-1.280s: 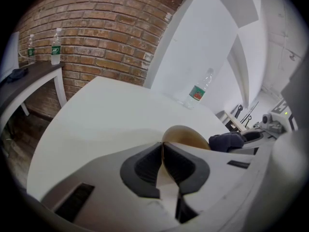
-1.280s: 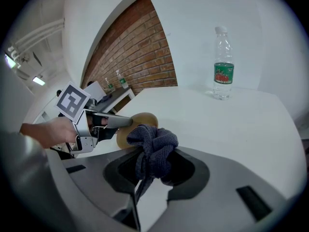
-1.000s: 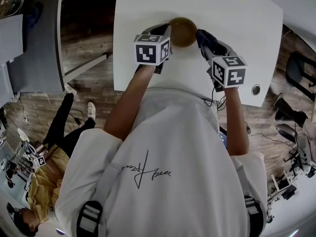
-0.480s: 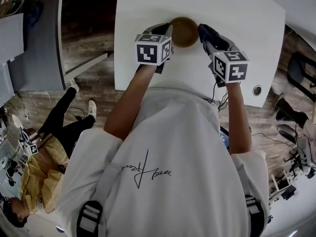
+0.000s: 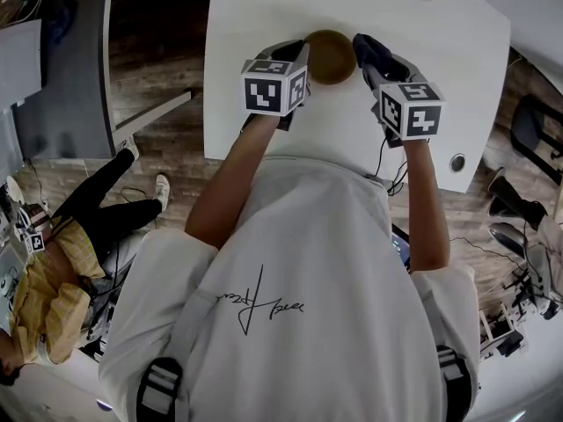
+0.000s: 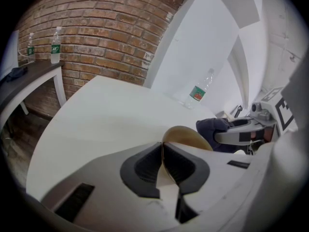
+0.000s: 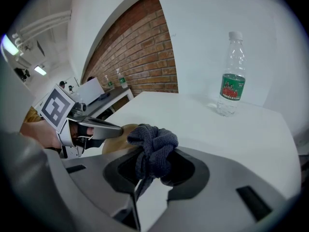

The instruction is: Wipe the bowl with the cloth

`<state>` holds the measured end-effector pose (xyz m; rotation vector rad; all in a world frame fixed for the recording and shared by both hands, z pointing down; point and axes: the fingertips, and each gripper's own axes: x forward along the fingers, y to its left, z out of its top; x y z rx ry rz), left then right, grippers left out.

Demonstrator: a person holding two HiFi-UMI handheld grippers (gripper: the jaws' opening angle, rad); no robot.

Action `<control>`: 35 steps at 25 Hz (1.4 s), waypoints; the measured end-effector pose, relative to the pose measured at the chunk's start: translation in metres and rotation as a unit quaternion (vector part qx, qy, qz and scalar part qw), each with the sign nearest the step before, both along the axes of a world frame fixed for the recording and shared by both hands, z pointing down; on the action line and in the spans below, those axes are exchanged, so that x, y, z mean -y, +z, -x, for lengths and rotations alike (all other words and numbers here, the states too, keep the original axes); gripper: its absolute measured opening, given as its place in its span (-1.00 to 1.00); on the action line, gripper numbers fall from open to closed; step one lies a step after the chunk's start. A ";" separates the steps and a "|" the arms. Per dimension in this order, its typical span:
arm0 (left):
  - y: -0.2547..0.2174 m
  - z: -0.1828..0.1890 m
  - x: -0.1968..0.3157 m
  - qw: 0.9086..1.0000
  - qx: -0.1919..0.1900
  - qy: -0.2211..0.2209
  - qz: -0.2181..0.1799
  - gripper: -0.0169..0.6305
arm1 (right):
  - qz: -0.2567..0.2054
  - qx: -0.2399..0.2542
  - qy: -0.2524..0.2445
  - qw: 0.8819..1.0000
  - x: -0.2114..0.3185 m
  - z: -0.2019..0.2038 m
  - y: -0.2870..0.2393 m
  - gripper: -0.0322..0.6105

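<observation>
Upper centre: your left claw (image 6: 162, 151) clamps the bowl (image 5: 330, 57) by its rim; your right claw (image 7: 149, 170) pinches the bunched cloth (image 7: 154, 146). Brace the bowl and press the cloth firmly along its wall.

Bright, even indoor light is washing the white worktop (image 5: 264, 25) close to glare in the head view, and shadows are falling faint. Ceiling lamps (image 7: 40, 70) are glowing at the far left of the right gripper view. Both gripper views are bending strongly and darkening at the edges; the bowl (image 6: 186, 135), close to the lens, is blurring.
</observation>
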<state>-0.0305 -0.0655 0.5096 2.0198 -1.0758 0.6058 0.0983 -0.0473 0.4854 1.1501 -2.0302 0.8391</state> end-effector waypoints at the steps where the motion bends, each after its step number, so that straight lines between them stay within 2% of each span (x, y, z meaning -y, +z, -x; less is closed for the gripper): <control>1: 0.000 0.000 0.000 1.000 -0.001 0.000 0.000 -0.90 | -0.003 -0.003 -0.002 1.000 0.002 0.001 0.000 -0.58; 11: -0.001 0.001 0.001 1.000 -0.004 -0.002 0.001 -0.90 | -0.019 -0.020 -0.018 0.999 0.017 0.009 -0.001 -0.58; 35: -0.001 -0.001 0.002 1.000 -0.009 -0.005 0.004 -0.90 | -0.021 -0.044 -0.043 0.998 0.040 0.026 0.007 -0.58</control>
